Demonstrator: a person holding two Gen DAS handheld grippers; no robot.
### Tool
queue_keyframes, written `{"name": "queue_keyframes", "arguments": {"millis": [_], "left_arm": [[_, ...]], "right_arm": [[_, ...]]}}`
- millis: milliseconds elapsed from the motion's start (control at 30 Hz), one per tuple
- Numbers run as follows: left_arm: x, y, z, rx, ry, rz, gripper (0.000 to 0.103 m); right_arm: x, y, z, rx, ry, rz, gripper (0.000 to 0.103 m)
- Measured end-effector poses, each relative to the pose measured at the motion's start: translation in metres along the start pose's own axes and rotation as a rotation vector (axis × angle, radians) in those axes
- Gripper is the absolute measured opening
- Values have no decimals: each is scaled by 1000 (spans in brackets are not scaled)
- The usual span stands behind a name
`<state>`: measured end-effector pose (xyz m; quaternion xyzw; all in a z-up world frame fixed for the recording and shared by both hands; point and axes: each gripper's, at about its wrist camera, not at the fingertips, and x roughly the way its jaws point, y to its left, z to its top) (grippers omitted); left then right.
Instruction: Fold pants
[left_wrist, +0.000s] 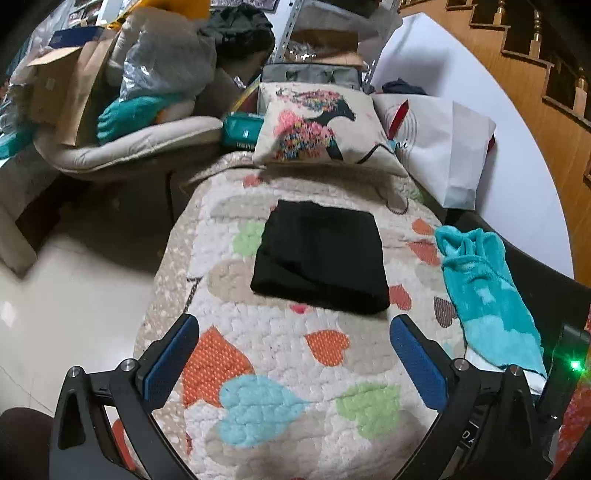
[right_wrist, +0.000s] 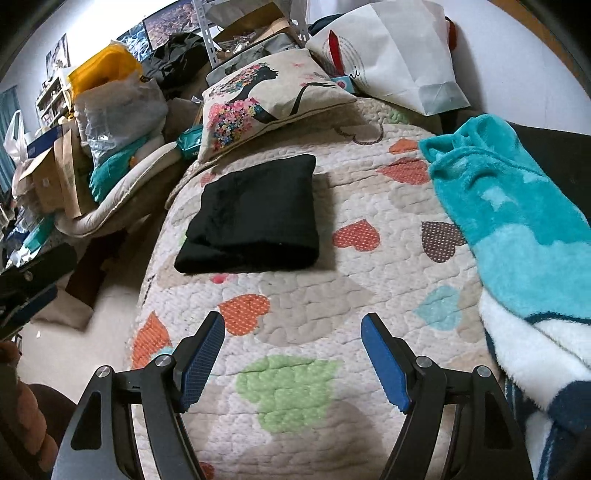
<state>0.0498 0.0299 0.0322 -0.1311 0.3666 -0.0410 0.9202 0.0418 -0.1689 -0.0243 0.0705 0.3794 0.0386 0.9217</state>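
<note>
Left gripper (left_wrist: 293, 325): nearest the camera, jaws spread wide, nothing between the blue pads; it hovers over the quilt's near part, short of the pants.

Right gripper (right_wrist: 293, 325): also near, jaws wide apart and empty; it hangs over the quilt (right_wrist: 295, 288) above a green heart patch, apart from the pants.

Quilt: heart-patterned cover on a bed or couch; it carries everything named here. Its left edge drops to the floor.

Pants (left_wrist: 320, 256): black, lying flat mid-quilt, closer to the left edge than the right, beyond both grippers and touching neither.

Progress: by my reading the folding is done or nearly so. The pants form a compact, layered rectangle with a thick rolled fold along the near edge. No loose leg or waistband sticks out.

Left to do: at most a tidy-up of the near left corner, where the layers look slightly offset; I cannot tell whether another fold is intended.

Orientation: the bundle is almost square. Its slightly longer side seems to run across the quilt, left edge to right edge, with the folded edge facing the grippers; fisheye bending makes this uncertain.

Towel (right_wrist: 509, 206): teal, draped along the quilt's right edge, well apart from the pants.

Pillow (left_wrist: 325, 125): at the far end of the quilt, beyond the pants, not touching them.
</note>
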Motion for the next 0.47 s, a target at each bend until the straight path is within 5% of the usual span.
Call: {"name": "queue_keyframes", "arguments": {"millis": [467], "left_arm": [[30,-14,-12,39,112,26,103]], "right_arm": [[8,3,-11,-7,49,23,81]]}}
